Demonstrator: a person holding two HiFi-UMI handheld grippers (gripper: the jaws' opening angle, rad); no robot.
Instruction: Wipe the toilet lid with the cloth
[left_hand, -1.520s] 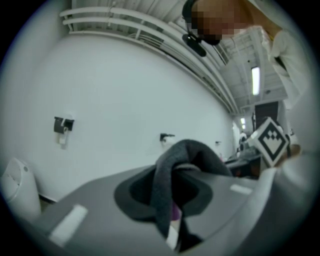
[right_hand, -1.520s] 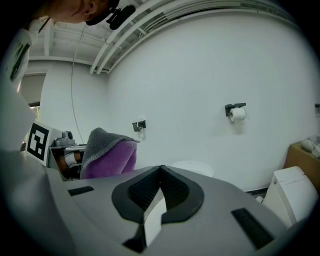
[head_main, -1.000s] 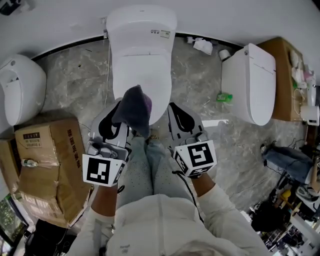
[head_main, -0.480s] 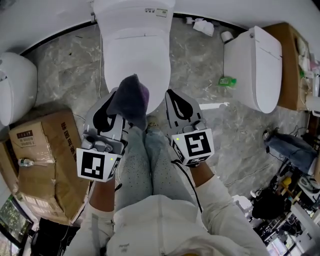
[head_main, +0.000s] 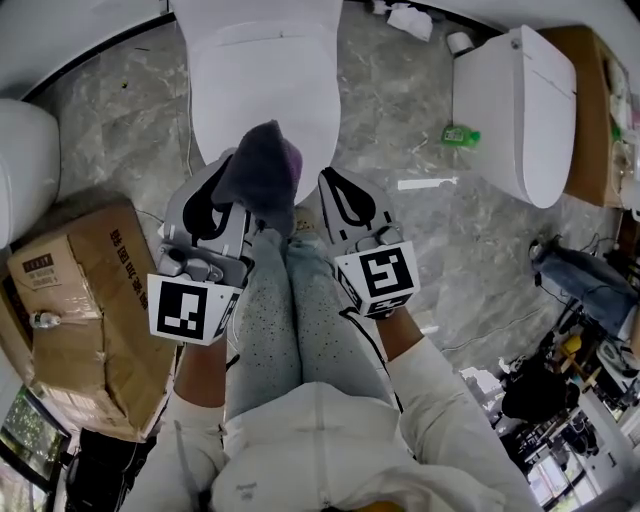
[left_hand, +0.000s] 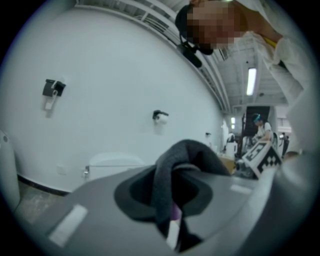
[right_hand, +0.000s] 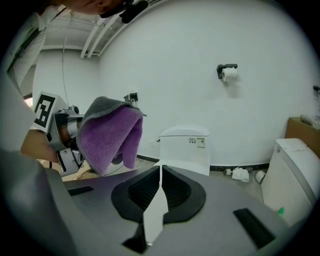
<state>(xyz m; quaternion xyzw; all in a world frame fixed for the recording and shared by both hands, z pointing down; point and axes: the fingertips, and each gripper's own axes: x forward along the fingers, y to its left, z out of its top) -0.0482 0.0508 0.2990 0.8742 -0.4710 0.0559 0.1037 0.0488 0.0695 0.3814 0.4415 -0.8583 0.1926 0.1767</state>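
Approach step: left gripper (head_main: 232, 185) clamps cloth (head_main: 262, 172), right gripper (head_main: 335, 187) closed empty, toilet lid (head_main: 265, 90) likely untouched; next lower cloth onto it.

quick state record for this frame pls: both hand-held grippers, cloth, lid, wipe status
left hand-held gripper: shut on cloth
right hand-held gripper: shut, nothing between the jaws
cloth: grey and purple, bunched and draped over the left jaws
toilet lid: white, closed, ahead of both grippers
wipe status: not started; cloth looks clear of the lid
nearby: cardboard box on the floor at left
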